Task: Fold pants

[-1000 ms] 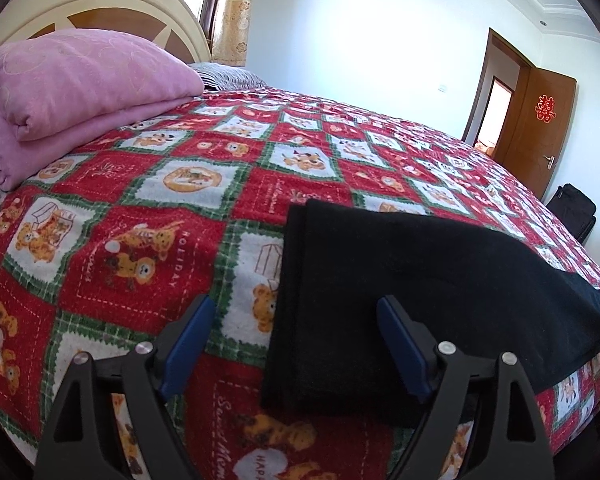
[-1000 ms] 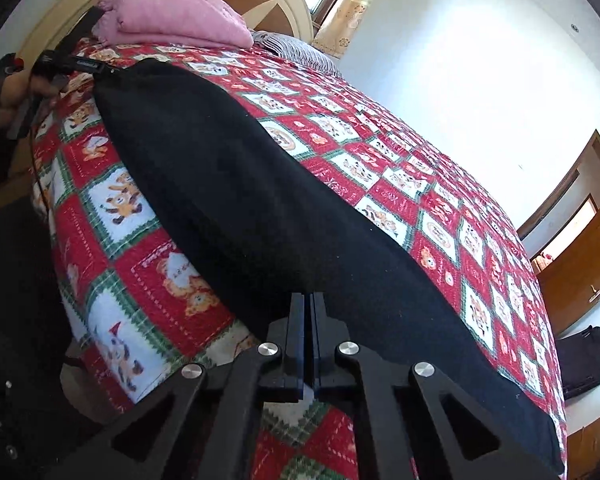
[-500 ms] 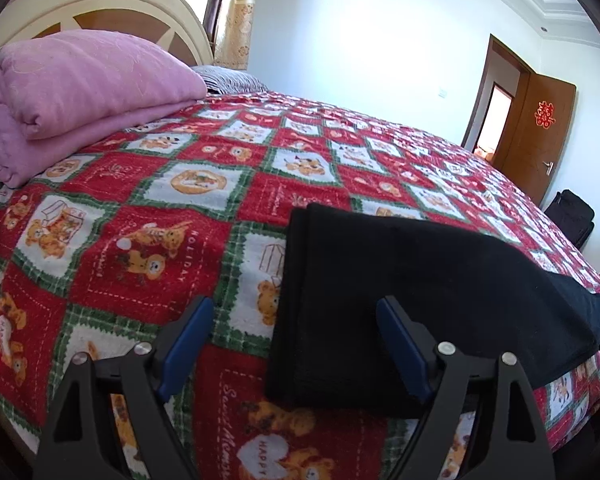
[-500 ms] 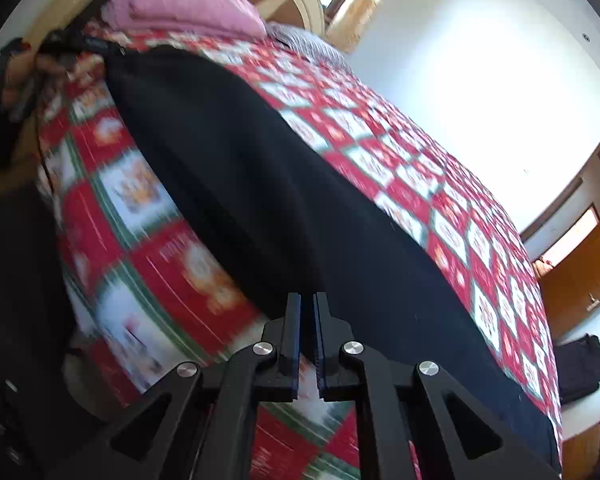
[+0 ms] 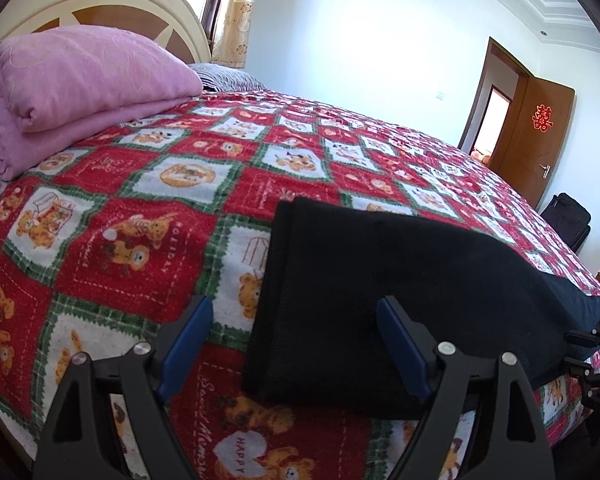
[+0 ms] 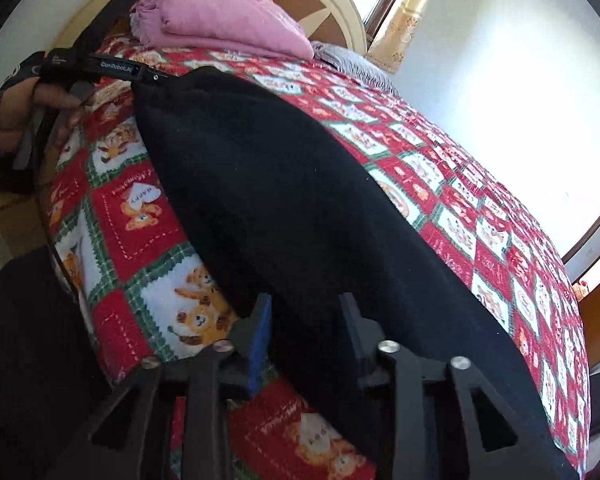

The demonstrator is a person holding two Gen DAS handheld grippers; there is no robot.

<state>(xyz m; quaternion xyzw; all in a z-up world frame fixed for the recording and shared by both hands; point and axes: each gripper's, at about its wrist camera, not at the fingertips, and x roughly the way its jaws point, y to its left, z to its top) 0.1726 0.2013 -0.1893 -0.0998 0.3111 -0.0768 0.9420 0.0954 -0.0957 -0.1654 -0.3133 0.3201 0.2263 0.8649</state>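
Note:
Black pants (image 5: 400,300) lie folded lengthwise along the near edge of a bed with a red teddy-bear quilt (image 5: 140,220). My left gripper (image 5: 294,340) is open, its blue-padded fingers straddling the near corner of the pants' left end without closing on it. In the right wrist view the pants (image 6: 300,200) stretch away toward the left gripper (image 6: 100,68) at the far end. My right gripper (image 6: 306,336) is open, with the pants' near edge lying between its fingers.
A folded pink blanket (image 5: 68,92) sits by the cream headboard (image 5: 100,8); it also shows in the right wrist view (image 6: 220,20). A brown door (image 5: 540,132) stands open at the far right, with a black bag (image 5: 568,220) on the floor by it.
My right gripper was shut and has opened around the pants' edge. My left gripper stayed open and has barely moved.

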